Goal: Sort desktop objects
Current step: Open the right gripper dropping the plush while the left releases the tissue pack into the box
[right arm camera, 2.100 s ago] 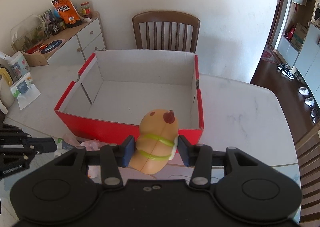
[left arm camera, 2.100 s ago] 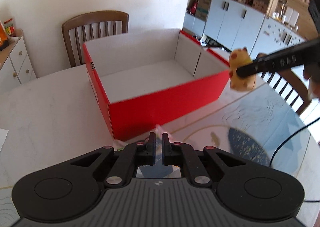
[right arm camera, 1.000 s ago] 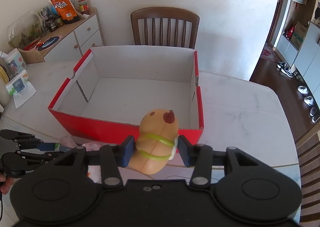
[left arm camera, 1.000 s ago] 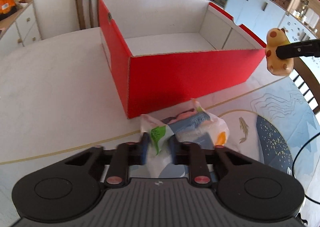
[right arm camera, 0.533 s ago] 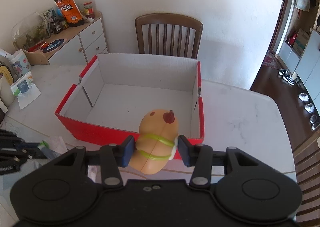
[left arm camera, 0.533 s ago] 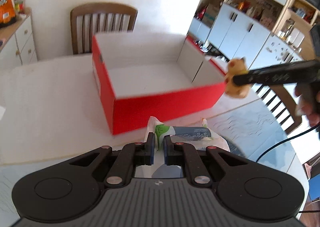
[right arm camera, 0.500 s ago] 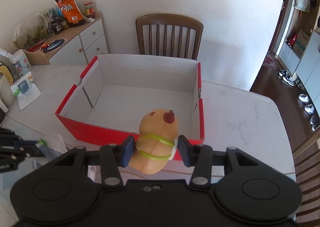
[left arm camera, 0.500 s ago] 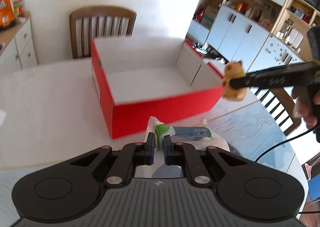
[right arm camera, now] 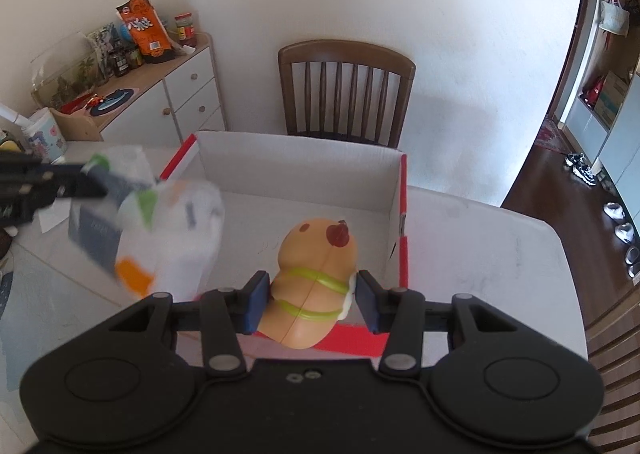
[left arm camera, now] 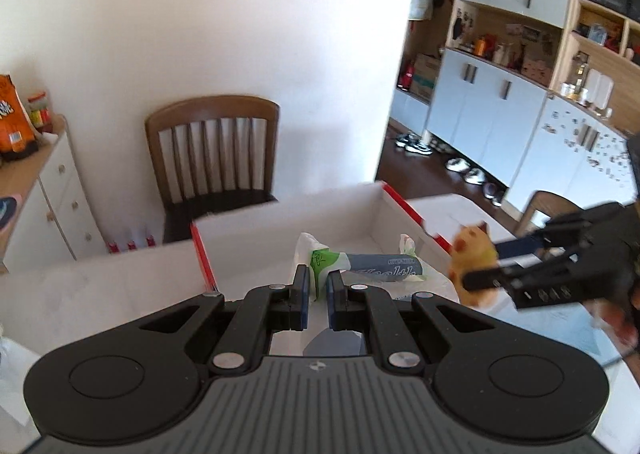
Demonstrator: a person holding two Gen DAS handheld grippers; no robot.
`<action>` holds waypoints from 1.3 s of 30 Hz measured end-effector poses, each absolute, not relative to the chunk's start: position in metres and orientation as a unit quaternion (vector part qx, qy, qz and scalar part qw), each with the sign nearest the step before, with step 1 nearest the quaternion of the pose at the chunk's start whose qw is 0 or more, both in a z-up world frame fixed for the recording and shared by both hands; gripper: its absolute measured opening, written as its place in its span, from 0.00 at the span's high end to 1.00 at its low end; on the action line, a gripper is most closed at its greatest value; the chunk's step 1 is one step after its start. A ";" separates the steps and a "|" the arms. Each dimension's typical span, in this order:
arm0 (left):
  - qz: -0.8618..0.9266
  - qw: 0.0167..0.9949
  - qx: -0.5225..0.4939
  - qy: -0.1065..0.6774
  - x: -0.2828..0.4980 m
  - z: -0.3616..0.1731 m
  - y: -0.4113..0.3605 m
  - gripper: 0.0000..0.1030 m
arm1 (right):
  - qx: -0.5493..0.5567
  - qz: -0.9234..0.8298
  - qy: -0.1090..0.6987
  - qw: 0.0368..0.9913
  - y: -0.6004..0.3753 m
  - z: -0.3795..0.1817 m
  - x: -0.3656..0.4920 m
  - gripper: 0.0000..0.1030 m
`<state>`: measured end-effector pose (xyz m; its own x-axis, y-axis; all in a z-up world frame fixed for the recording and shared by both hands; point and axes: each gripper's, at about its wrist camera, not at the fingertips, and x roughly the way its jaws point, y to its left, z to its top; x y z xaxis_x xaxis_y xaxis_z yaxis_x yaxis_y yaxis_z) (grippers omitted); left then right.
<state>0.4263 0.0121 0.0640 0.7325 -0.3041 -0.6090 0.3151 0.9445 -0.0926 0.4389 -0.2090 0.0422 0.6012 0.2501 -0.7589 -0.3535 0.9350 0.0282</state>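
Observation:
My left gripper (left arm camera: 316,286) is shut on a white plastic bag (left arm camera: 360,270) with green and grey print, and holds it in the air over the near left part of the red box (left arm camera: 202,254). The bag also shows blurred in the right wrist view (right arm camera: 160,230). My right gripper (right arm camera: 312,298) is shut on a tan capybara toy (right arm camera: 316,278) with green bands, above the front edge of the red box (right arm camera: 402,214). The toy also shows in the left wrist view (left arm camera: 472,270). The box's white inside shows nothing lying in it.
A brown wooden chair (right arm camera: 346,90) stands behind the box at the white table (right arm camera: 480,238). A sideboard (right arm camera: 160,94) with snack bags and jars stands at the left. White cabinets (left arm camera: 500,110) line the right of the room.
My left gripper has lifted the bag off the table and carried it up over the box. My right gripper with the toy has moved forward over the box's front edge.

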 end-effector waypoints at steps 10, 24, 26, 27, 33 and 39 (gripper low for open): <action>-0.132 0.923 0.029 0.360 0.489 0.024 -0.013 0.93 | -0.076 0.159 0.427 0.887 -0.195 0.014 0.474 0.55; -0.115 0.896 0.077 0.421 0.522 -0.031 -0.033 0.92 | -0.104 0.160 0.483 0.855 -0.180 -0.040 0.503 0.55; -0.116 0.890 0.079 0.434 0.526 -0.038 -0.035 0.92 | -0.102 0.157 0.491 0.851 -0.180 -0.044 0.507 0.55; -0.116 0.887 0.079 0.440 0.528 -0.041 -0.036 0.92 | -0.100 0.155 0.495 0.849 -0.180 -0.045 0.509 0.55; -0.121 0.873 0.093 0.462 0.535 -0.049 -0.045 0.92 | -0.104 0.159 0.514 0.836 -0.176 -0.054 0.516 0.55; -0.119 0.859 0.086 0.491 0.539 -0.061 -0.044 0.92 | -0.117 0.159 0.530 0.825 -0.168 -0.061 0.514 0.53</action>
